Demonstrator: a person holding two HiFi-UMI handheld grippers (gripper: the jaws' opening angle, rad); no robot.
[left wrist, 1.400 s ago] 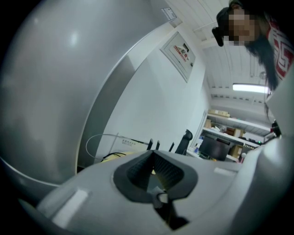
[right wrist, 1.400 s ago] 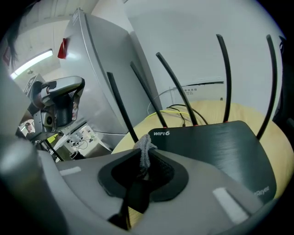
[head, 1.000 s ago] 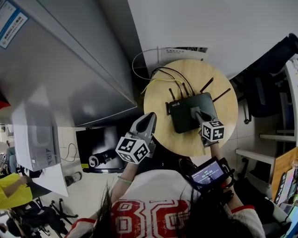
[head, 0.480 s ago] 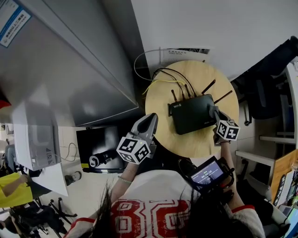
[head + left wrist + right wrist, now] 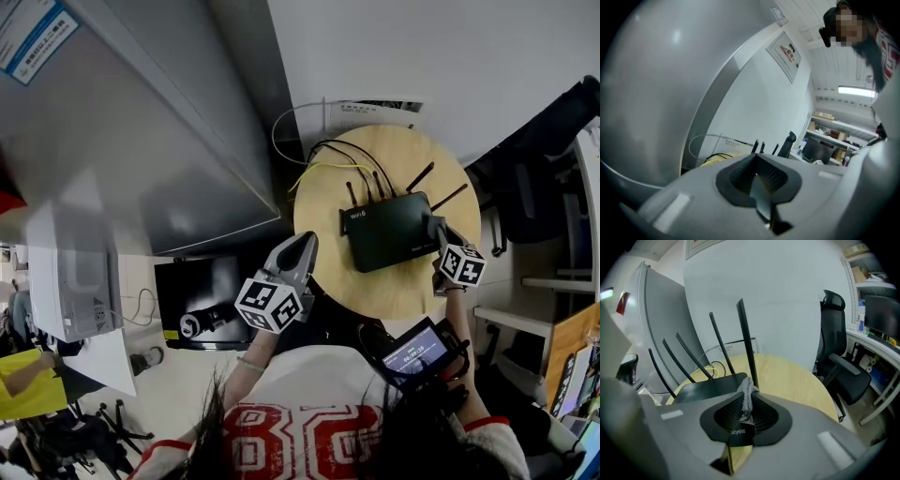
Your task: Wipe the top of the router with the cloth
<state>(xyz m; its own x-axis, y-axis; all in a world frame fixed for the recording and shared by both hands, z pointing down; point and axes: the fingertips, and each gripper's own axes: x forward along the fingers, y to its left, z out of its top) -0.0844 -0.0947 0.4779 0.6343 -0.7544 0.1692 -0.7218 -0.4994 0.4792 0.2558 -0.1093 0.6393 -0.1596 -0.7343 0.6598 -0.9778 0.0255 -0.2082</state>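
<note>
The right gripper [image 5: 437, 229] sits at the right end of the black router [image 5: 386, 232], near the round table's [image 5: 403, 286] right edge, jaws pinched on a bunched grey cloth [image 5: 746, 391], probably placed to sweep across the lid. The left gripper [image 5: 301, 242] hangs off the table's left edge, jaws together and empty, clear of the work. Whether the cloth touches the router is hidden behind the gripper's body.

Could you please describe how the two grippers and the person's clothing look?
Both the left gripper and the right gripper have light grey tapered bodies, each carrying a white cube with black square markers. Their fingers are black and ribbed inside. The person wears a white shirt with red print and red-edged sleeves.
</note>
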